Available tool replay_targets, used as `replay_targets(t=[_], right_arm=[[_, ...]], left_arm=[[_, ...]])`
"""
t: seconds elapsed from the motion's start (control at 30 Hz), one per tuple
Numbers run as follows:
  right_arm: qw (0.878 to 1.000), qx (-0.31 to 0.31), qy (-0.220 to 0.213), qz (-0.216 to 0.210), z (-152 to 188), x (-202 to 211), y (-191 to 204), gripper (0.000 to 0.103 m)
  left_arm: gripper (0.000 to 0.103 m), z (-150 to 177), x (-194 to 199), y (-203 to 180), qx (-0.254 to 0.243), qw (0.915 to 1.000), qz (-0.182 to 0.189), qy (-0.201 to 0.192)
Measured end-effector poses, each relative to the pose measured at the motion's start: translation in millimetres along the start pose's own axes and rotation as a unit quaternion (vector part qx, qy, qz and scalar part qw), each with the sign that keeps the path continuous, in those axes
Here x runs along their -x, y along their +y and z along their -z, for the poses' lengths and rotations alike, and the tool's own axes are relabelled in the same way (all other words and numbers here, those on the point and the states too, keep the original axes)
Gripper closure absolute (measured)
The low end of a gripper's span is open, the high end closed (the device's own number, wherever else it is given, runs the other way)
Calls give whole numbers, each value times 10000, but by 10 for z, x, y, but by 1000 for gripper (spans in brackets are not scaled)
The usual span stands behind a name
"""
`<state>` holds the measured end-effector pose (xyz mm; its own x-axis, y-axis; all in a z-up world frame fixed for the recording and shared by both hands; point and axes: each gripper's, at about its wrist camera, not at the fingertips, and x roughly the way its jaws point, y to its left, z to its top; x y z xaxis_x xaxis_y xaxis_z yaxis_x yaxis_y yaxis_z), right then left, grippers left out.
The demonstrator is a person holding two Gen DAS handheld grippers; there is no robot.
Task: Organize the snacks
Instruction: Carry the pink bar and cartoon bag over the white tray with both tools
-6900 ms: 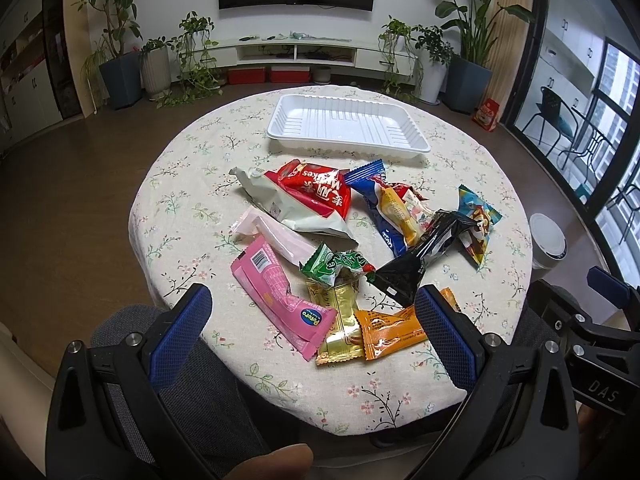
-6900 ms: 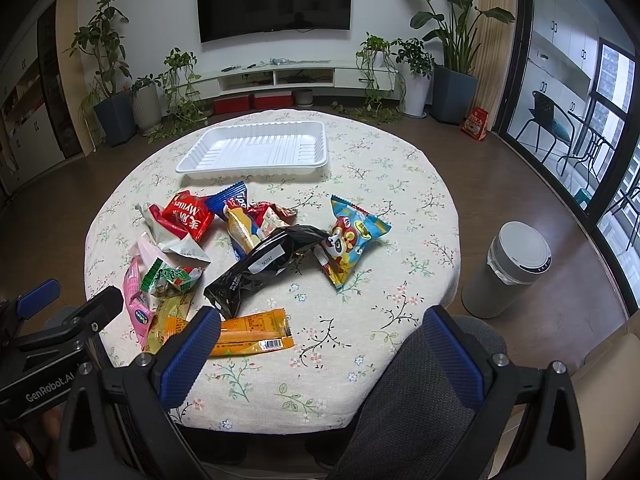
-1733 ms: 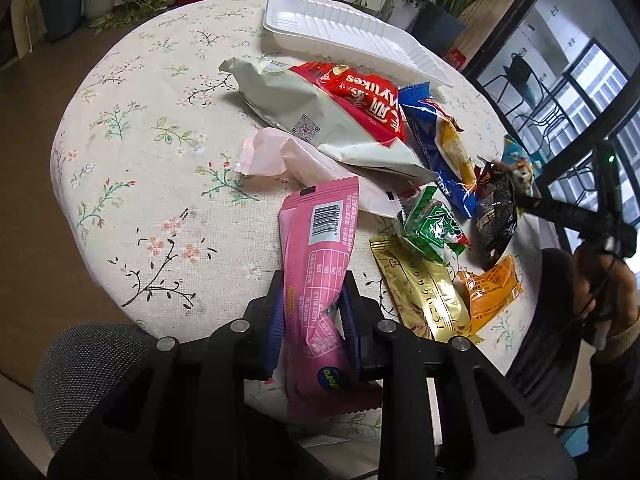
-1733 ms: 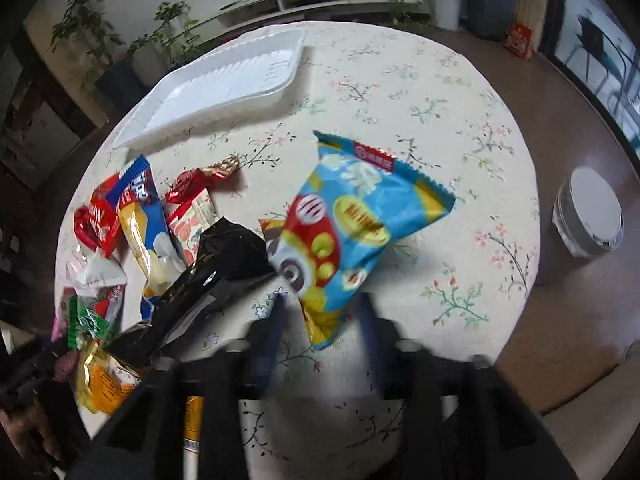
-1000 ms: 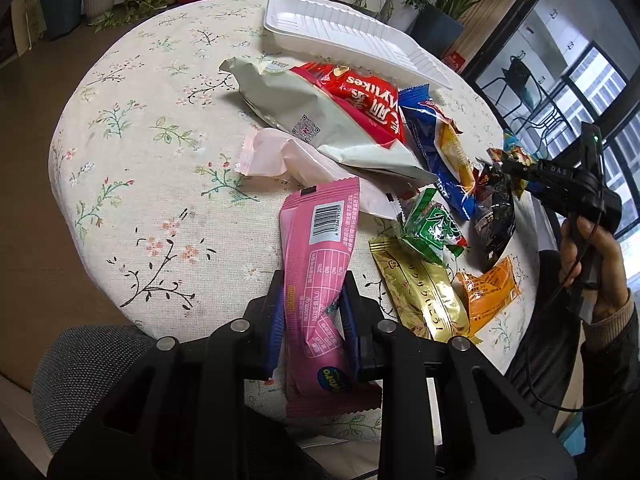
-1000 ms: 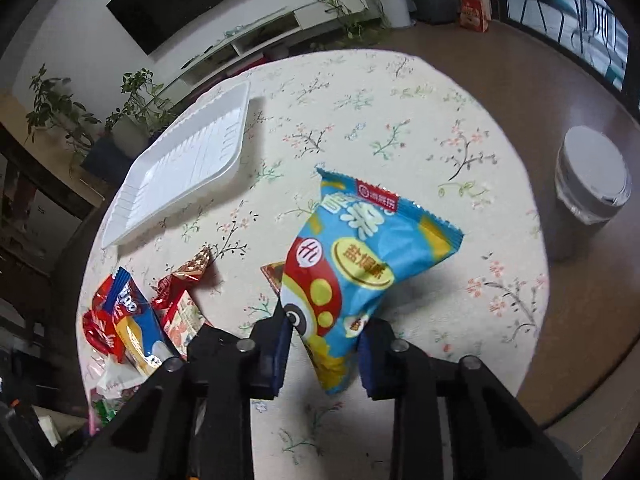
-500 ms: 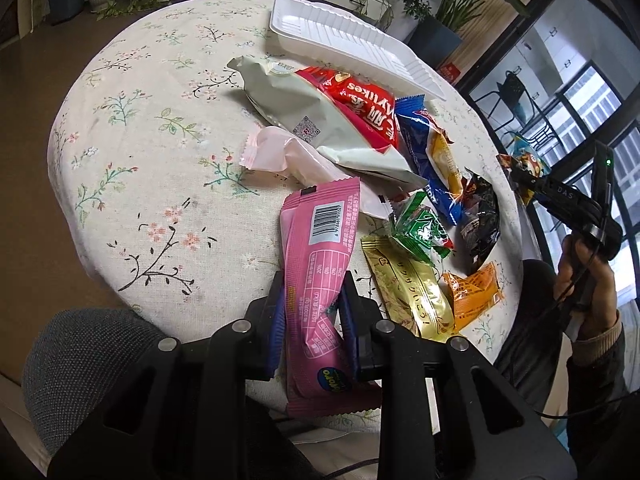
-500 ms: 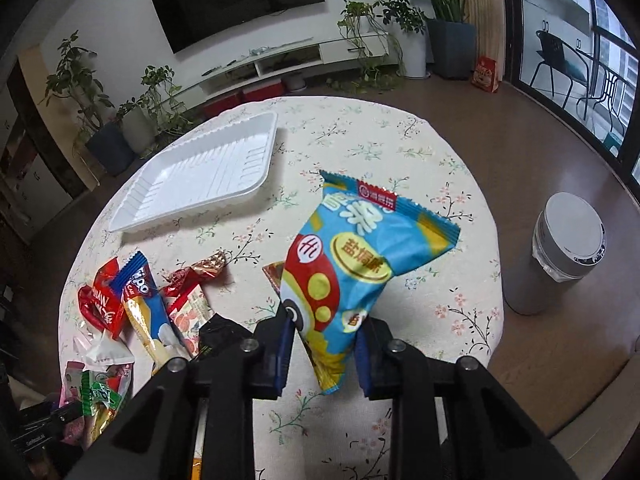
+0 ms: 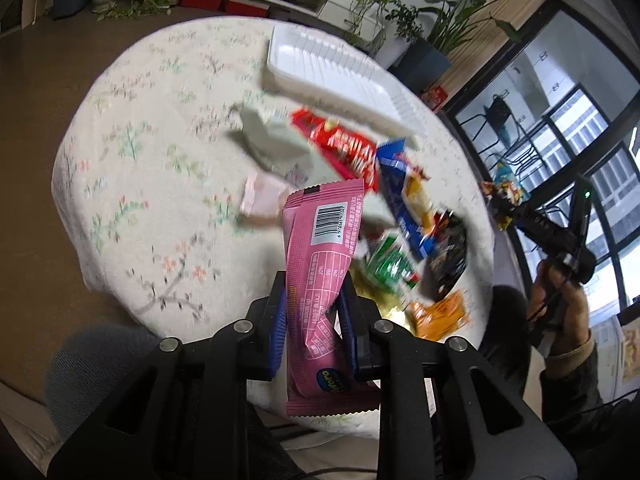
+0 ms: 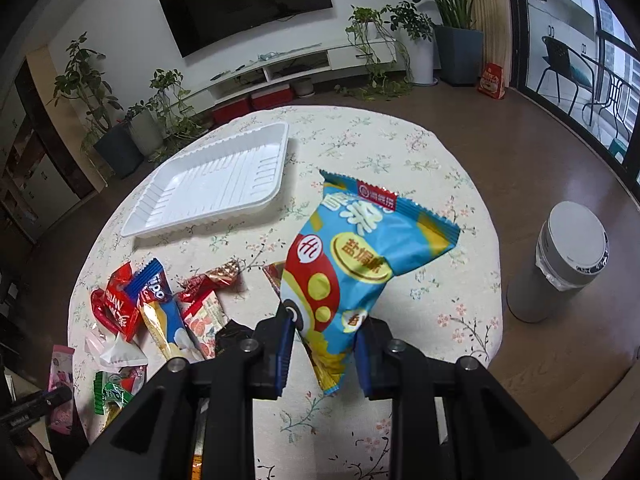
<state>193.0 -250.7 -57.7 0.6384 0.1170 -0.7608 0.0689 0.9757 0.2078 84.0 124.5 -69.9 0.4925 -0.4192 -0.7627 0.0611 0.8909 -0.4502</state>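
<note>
Presently, left tool [image 9: 313, 322]: its blue pads are pinching the lower half of the pink snack pack [image 9: 320, 276], which is hanging clear of the worktop [image 9: 132, 184] with its barcode end pointing away.
Right tool [image 10: 324, 346]: it is clamping the bottom corner of the blue snack bag [image 10: 356, 268], which is standing up out of the pads, lifted above the floral cloth.
White tray [image 10: 212, 184]: it is lying empty at the far side of the worktop, well apart from both held packs.
Loose snacks: a red pack [image 10: 116, 304], a blue-and-yellow pack [image 10: 164, 320], a green sweet wrapper [image 10: 114, 390] and a black pouch [image 9: 448, 260] are lying in a cluster on the cloth, near the person's edge.
Orange pack [image 9: 440, 314]: it is lying just beside the black pouch.
Person's hand [image 9: 556, 300]: it is gripping the right tool's handle at the worktop's edge.
Grey bin [image 10: 560, 260]: it is standing on the floor beside the worktop.
</note>
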Motion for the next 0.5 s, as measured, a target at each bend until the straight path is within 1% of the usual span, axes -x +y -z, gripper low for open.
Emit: replay_targets(t=[0.1,0.17,0.3,0.4,0.5], right_arm=[[9999,126,-95,-48,-124,33,62,75],[9995,245,-167,-96,-233,53,107,75],[9980,499,-324,-206,-484,95,248,75],[9960,723,-417,-327,-733,62,381,75],[9939,942,-448,-344,-960,-64,529,75]], left_arm=[[82,-202,65,-29,-76,9999,84,-99],[82,-382,113,-52,-232,9995,59,-185],[82,-818,167,-93,-505,9981,32,-362],[82,-1245,145,-95,-703,9965,-37,-459],[82,-1749,60,-153,-948,9940,-95,-531]])
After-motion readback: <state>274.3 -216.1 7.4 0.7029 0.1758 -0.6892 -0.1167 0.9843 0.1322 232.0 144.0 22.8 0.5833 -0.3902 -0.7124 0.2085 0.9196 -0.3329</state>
